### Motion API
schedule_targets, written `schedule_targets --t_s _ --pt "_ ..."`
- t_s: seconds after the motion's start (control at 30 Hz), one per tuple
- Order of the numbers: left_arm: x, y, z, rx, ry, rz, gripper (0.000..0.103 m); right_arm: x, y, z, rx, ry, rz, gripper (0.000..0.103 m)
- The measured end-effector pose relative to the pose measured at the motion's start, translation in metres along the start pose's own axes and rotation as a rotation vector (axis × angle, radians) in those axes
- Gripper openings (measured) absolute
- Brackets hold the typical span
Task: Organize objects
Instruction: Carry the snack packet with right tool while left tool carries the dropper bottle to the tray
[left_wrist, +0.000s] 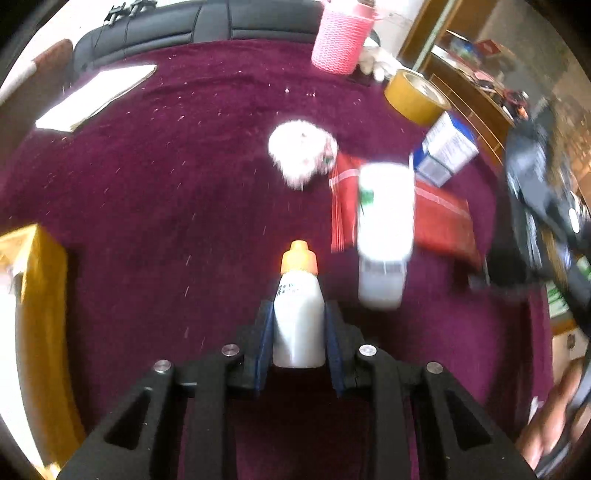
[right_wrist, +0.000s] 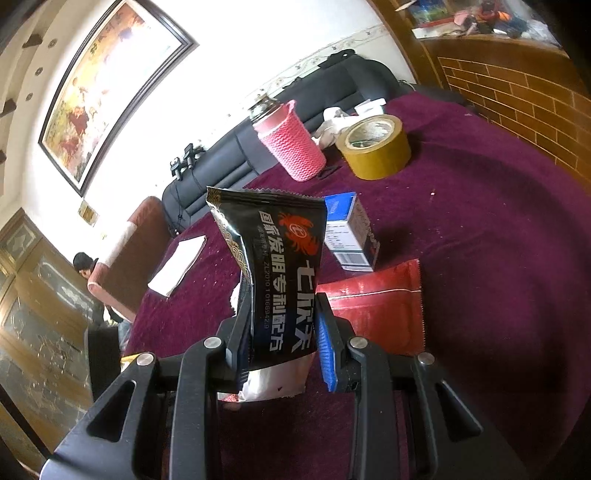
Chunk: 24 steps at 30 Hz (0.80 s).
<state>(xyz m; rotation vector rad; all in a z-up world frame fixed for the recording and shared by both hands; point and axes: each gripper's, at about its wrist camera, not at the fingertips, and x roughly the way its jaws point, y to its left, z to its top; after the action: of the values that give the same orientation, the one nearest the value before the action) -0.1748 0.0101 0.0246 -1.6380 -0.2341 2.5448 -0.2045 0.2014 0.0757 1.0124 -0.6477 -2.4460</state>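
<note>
Two claws loaded | left claw (left_wrist: 298, 325): small bottle (left_wrist: 298, 314) | right claw (right_wrist: 282, 339): black packet (right_wrist: 280, 273)

Orange-capped white bottle (left_wrist: 298, 314) — upright, black printed packet (right_wrist: 280, 280) — raised, crumpled

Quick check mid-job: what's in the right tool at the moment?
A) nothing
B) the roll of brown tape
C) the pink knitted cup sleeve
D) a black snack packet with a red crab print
D: in the right wrist view the right tool is clamped on the black packet, while the tape roll and the pink sleeve sit on the purple cloth behind.
</note>
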Motion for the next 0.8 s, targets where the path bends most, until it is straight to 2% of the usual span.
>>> schedule_targets --t_s 0.17,0.5,0.8 --pt "-0.029 0.001 -0.035 0.036 -0.045 0.014 0.023 0.0 0.013 -0.005 -0.049 0.001 0.019 0.027" --pt "-0.098 0.006 -0.087 0.094 -0.25 0.085 0.023 0.006 0.041 -0.022 -0.161 0.033 0.071 0.027" --pt "-0.111 0.018 -0.122 0.078 -0.294 0.073 0.023 0.019 0.05 -0.035 -0.224 0.086 0.063 0.027"
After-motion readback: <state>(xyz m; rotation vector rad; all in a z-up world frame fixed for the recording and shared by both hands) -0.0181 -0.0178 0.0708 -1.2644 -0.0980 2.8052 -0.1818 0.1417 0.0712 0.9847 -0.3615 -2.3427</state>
